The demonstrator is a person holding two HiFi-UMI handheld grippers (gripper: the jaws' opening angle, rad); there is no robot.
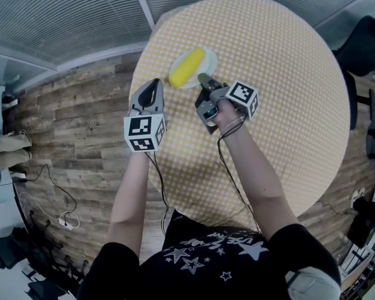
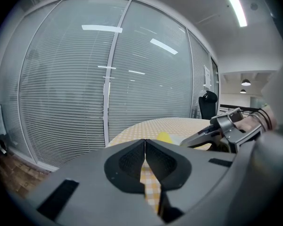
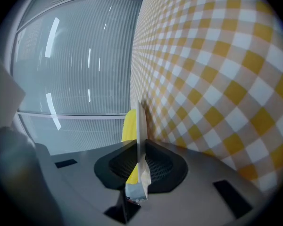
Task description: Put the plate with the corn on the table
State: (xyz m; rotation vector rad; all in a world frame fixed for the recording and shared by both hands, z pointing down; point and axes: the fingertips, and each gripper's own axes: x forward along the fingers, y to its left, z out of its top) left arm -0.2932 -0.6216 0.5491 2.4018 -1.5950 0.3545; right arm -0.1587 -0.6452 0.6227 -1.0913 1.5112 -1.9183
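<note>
A white plate (image 1: 208, 62) bearing a yellow corn cob (image 1: 186, 67) sits low over the far left part of the round table (image 1: 281, 74) with its yellow checked cloth; I cannot tell if it touches. My right gripper (image 1: 204, 80) is shut on the plate's near rim. In the right gripper view the plate (image 3: 141, 135) shows edge-on between the jaws of the right gripper (image 3: 142, 161), with the corn (image 3: 129, 126) behind it. My left gripper (image 1: 154, 87) hovers by the table's left edge, shut and empty. Its own view shows the left gripper (image 2: 145, 157) with pads touching, and the corn (image 2: 164, 137) beyond.
Wooden floor (image 1: 75, 136) lies left of the table, with cables (image 1: 56, 211) on it. A glass wall with blinds (image 1: 62, 17) runs along the far side. A dark office chair (image 1: 364, 45) stands at the right, close to the table's edge.
</note>
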